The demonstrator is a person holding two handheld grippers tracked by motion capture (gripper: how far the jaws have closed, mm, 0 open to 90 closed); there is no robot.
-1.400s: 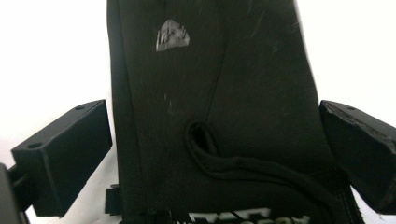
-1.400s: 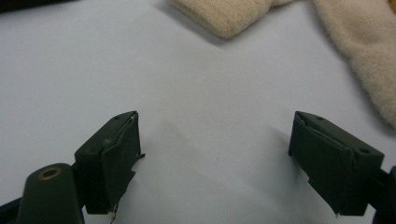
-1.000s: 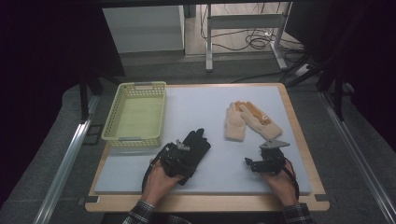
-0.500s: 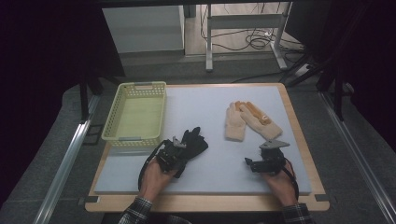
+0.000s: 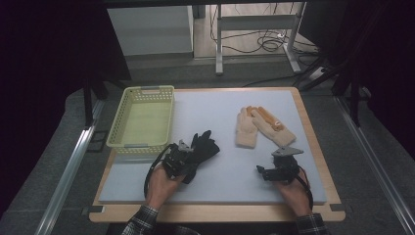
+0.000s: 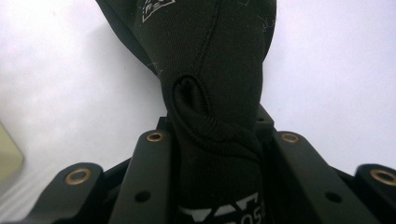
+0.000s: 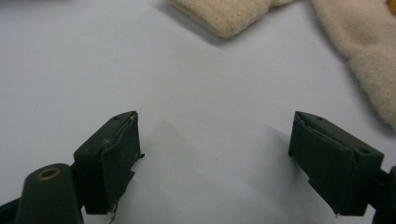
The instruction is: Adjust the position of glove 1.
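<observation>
Two grippers on the bench (image 5: 230, 186), one per hand. High view: left gripper (image 5: 188, 157) sits at the near-left of the grey mat, just in front of the yellow-green basket (image 5: 142, 120), with its jaws on the cuff end of a black glove (image 5: 204, 147). Glove lies on the mat, fingers pointing away toward the far right. Right gripper (image 5: 262, 172) rests near-right, well apart from the black glove. Pair of beige knit gloves (image 5: 259, 126) lies beyond it, one crossing the other, orange on some fingertips.

Left gripper view: jaws have just closed and now pinch the black glove (image 6: 215, 93) between them; fabric bunches at the cuff, white print visible low down. Basket corner (image 6: 9, 154) at the left edge.

Right gripper view: right gripper (image 7: 215, 158) jaws wide, nothing between them, just bare mat. Beige knit gloves (image 7: 355, 56) ahead at top and right, clear of the jaws.
</observation>
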